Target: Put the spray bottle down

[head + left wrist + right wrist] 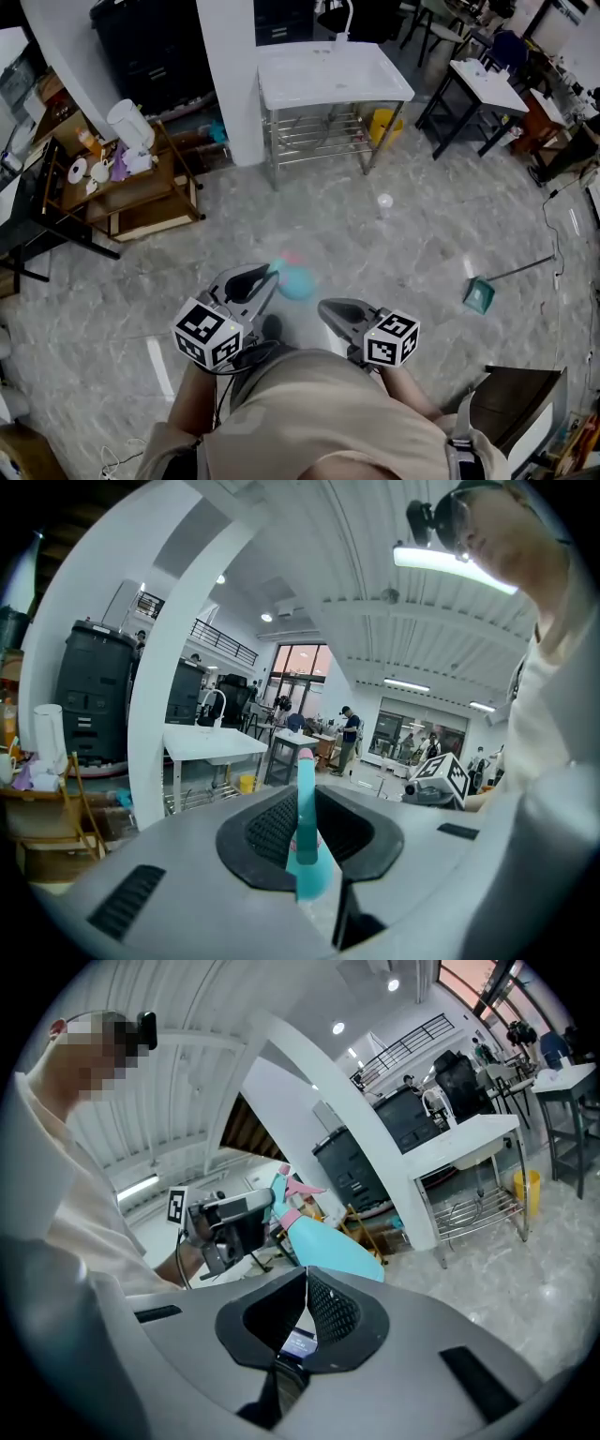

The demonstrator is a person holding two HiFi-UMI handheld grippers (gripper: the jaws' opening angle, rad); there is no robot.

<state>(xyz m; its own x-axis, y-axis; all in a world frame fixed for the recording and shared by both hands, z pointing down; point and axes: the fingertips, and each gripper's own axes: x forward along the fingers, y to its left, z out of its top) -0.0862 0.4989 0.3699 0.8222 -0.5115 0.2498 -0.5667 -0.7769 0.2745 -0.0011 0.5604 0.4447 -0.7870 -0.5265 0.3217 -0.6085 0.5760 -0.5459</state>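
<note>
Bottle (296, 281) clamped in left gripper (266, 277) above open floor (422, 244); right gripper (326, 307) closed, empty. Sink table (333, 80) ahead, dustpan (479, 296) right.

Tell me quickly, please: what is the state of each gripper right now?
Left gripper: closed on the teal spray bottle.
Right gripper: closed, with nothing between its jaws.

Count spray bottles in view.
1. The teal spray bottle is clamped between the jaws of the left gripper. Others could be hidden among the clutter on the wooden shelf.
</note>
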